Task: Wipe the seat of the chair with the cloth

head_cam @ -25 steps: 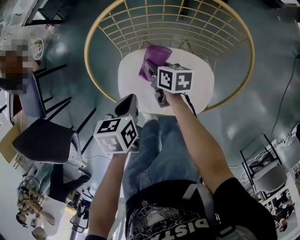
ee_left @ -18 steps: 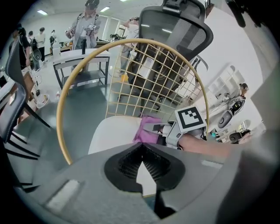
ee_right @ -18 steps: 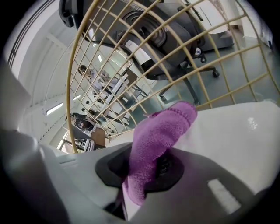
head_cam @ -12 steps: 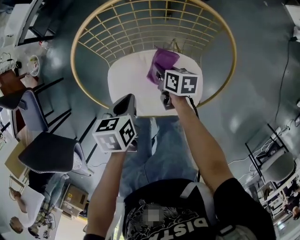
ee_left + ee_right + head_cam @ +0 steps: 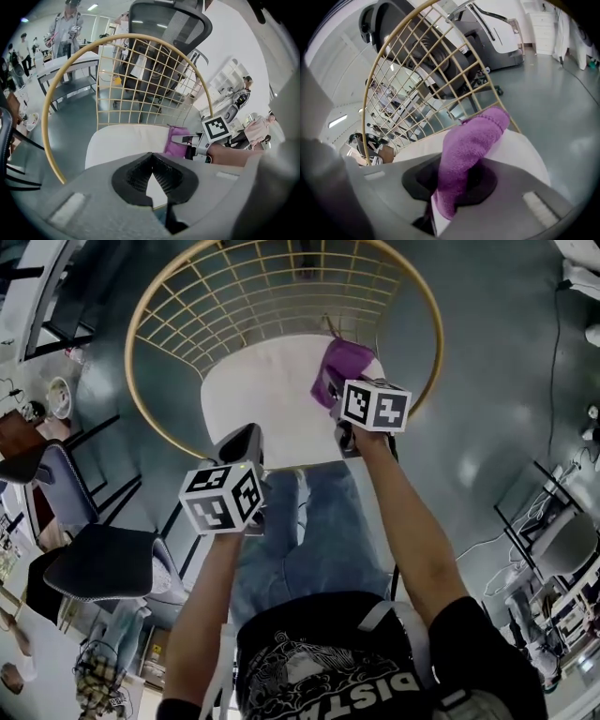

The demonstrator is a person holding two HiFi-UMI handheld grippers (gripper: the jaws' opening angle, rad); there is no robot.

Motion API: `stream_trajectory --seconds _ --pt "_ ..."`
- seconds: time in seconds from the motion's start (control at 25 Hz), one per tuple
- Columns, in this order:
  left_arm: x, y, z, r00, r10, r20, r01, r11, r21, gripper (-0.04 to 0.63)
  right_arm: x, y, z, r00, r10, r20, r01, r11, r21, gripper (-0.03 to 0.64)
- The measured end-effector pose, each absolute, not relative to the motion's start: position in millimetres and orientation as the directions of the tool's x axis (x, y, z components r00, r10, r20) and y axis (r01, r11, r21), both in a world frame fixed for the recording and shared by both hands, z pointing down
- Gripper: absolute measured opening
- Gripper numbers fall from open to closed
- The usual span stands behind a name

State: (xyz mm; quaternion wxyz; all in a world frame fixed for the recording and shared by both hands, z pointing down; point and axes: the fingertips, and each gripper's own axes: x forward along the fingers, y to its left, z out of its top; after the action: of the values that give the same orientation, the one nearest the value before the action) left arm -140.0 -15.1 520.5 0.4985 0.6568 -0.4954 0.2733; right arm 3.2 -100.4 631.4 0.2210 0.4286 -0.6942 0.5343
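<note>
A purple cloth (image 5: 343, 363) (image 5: 468, 150) (image 5: 176, 143) is pinched in my right gripper (image 5: 336, 399), which is shut on it over the right side of the chair's white round seat (image 5: 258, 395) (image 5: 126, 143) (image 5: 520, 150). The cloth droops from the jaws onto the seat. A gold wire backrest (image 5: 281, 287) (image 5: 140, 79) (image 5: 417, 79) curves around the seat. My left gripper (image 5: 242, 444) (image 5: 152, 185) hovers at the seat's near edge, its jaws shut with nothing between them.
A grey office chair (image 5: 98, 559) stands at the left in the head view, and another chair (image 5: 553, 549) at the right. A black mesh chair (image 5: 164, 28) stands behind the backrest. People stand by desks (image 5: 65, 28) far off.
My right gripper and the cloth have slid to the right across the seat, from its middle toward its right edge. The left gripper has stayed by the near edge.
</note>
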Motion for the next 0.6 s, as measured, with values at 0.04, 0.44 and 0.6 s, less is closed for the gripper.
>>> stream_trajectory --seconds 0.04,0.44,0.6 --pt "-138.3 -16.0 519.4 0.366 -0.376 0.851 -0.922 -0.021 0.387 -0.003 10.9 -98.1 628.8 -0.519 -0.359 0.776 -0.841 0.053 -0.538 0.064" --pt "-117.3 -15.6 522.0 0.398 -0.353 0.847 -0.916 -0.095 0.39 -0.003 78.7 -76.0 617.3 -0.361 -0.336 0.87 -0.928 0.038 -0.37 0.064" --pt "-122.6 -8.4 527.5 0.392 -0.342 0.854 -0.918 -0.095 0.384 -0.003 64.9 -74.3 605.5 -0.428 -0.355 0.832 -0.898 0.059 -0.436 0.064"
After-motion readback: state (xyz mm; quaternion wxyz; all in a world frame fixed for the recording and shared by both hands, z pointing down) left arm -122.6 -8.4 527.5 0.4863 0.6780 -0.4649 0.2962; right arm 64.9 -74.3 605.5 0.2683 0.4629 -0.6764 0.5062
